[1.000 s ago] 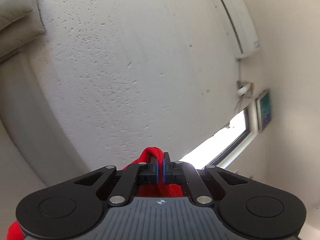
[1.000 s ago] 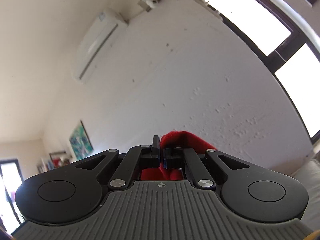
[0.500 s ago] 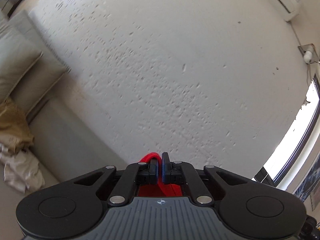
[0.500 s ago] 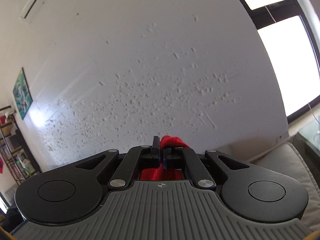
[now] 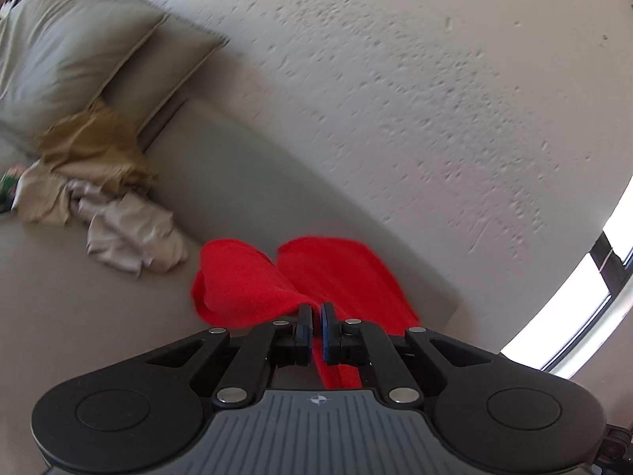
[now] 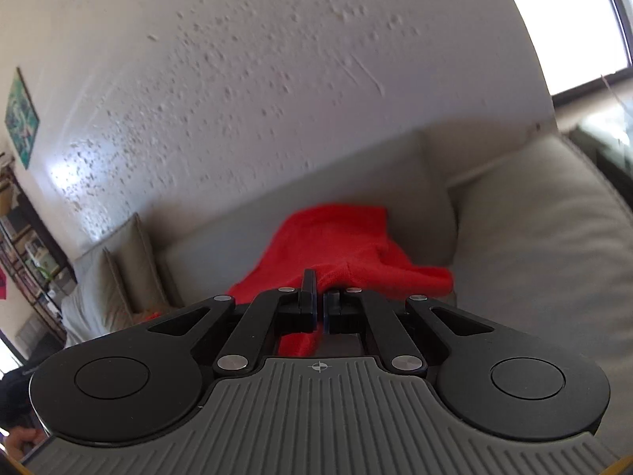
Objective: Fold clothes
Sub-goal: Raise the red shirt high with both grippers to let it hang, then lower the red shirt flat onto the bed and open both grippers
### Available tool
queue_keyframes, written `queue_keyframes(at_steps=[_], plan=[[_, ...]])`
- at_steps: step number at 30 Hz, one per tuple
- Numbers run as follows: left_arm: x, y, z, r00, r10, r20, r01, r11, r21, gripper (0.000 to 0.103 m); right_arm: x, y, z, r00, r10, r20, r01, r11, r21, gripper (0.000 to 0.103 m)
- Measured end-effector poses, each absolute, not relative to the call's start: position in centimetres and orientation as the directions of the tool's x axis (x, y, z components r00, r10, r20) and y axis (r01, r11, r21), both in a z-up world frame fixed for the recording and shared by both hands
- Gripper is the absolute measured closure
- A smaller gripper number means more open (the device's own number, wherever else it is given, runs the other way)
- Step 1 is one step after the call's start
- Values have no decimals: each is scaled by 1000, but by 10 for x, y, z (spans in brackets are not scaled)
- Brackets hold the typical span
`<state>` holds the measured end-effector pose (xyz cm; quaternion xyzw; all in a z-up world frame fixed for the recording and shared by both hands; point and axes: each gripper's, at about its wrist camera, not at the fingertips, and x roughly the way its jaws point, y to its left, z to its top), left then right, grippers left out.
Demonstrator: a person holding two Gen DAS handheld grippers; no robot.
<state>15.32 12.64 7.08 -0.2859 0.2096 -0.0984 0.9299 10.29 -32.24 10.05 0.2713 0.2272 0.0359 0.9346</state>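
Red garment (image 5: 324, 277) stretches lengthwise away from me over the grey sofa (image 5: 221, 182), near edge pinched by my left claw (image 5: 315, 312) and right claw (image 6: 319, 297).

Grey sofa (image 5: 245, 182) runs along a rough white wall (image 5: 415, 79). Two grey cushions (image 5: 59, 43) lean at the sofa's far end in the left wrist view. Bright window (image 5: 569, 308) at right edge of that view, dark frame.

Right wrist view: same wall, pitted and scratched. Sofa armrest (image 6: 534, 229) to the right. Cushions (image 6: 114, 273) stand upright at the left end. Small blue-green picture (image 6: 20, 114) hangs on the wall at far left. Shelving (image 6: 27, 253) with assorted items below it, blurred. Window (image 6: 565, 12) at top right.
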Motion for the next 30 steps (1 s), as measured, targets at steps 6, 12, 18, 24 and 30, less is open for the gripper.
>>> queue_keyframes(at_steps=[6, 12, 18, 24, 30], plan=[[138, 139, 8, 838, -298, -456, -48, 794, -607, 103, 71, -305, -34, 806, 219, -549, 172, 802, 572, 101], [124, 152, -55, 766, -299, -569, -163, 766, -622, 95, 46, -299, -61, 767, 204, -609, 219, 808, 547, 101], [123, 158, -107, 710, -315, -630, -249, 725, -643, 67, 46, -302, -54, 737, 273, -619, 221, 768, 601, 79], [137, 146, -130, 682, -354, -640, -237, 721, -651, 65, 29, -305, -62, 731, 305, -611, 271, 692, 669, 51], [155, 137, -136, 679, -378, -629, -214, 718, -662, 67, 13, -298, -81, 703, 329, -630, 336, 627, 702, 51]])
